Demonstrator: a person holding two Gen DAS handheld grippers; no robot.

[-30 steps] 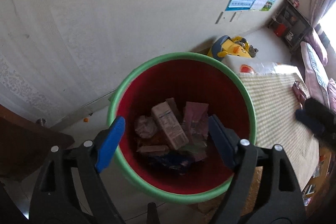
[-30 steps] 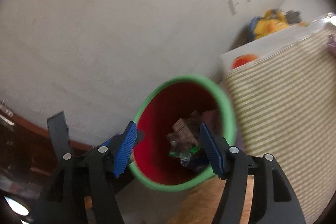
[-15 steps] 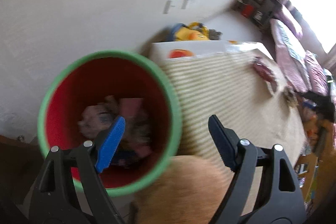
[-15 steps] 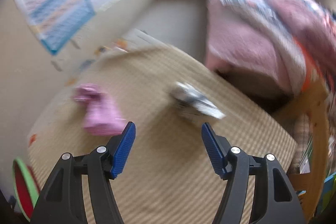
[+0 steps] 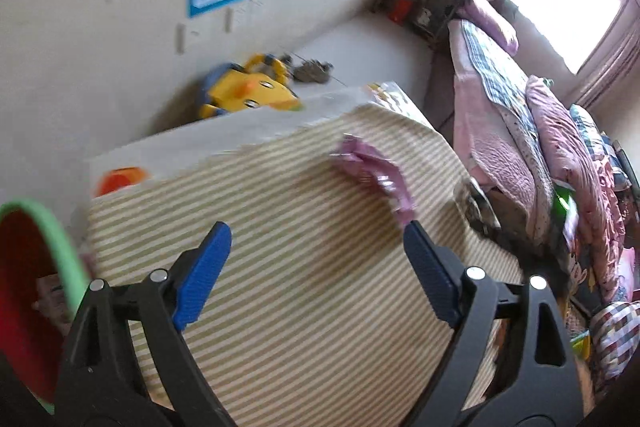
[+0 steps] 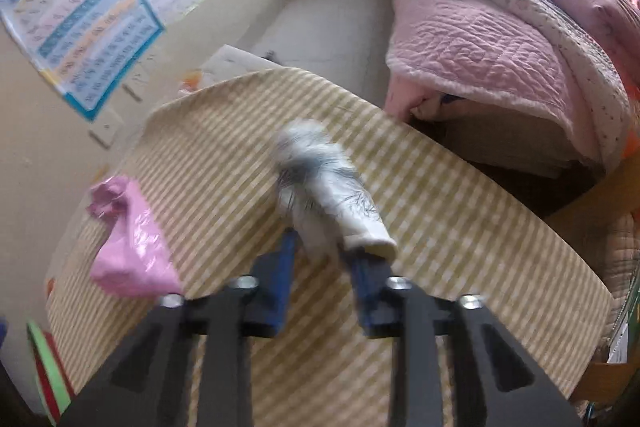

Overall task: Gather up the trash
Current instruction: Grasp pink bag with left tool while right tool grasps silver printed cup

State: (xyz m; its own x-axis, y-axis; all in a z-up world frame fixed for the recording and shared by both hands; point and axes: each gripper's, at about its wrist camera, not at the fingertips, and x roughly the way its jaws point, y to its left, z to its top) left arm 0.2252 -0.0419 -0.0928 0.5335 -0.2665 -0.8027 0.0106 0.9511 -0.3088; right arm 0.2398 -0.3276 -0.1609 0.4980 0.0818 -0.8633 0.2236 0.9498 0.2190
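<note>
Surface under striped yellow-and-white cloth now fills both views; a second ago both looked into the red bin with green rim, now only a sliver at lower left of the left-wrist frame. Judgement: one drop is done and the next pickup is under way. Crumpled white-and-grey wrapper sits at centre of the right-wrist frame; the right tongs, jaws just closing, pinch its near end. Crumpled pink plastic wrapper lies loose beyond the left tongs, which stand wide apart and empty, having just widened. Only the right-wrist view shows the grip; only the left-wrist view shows trash inside the bin.
</note>
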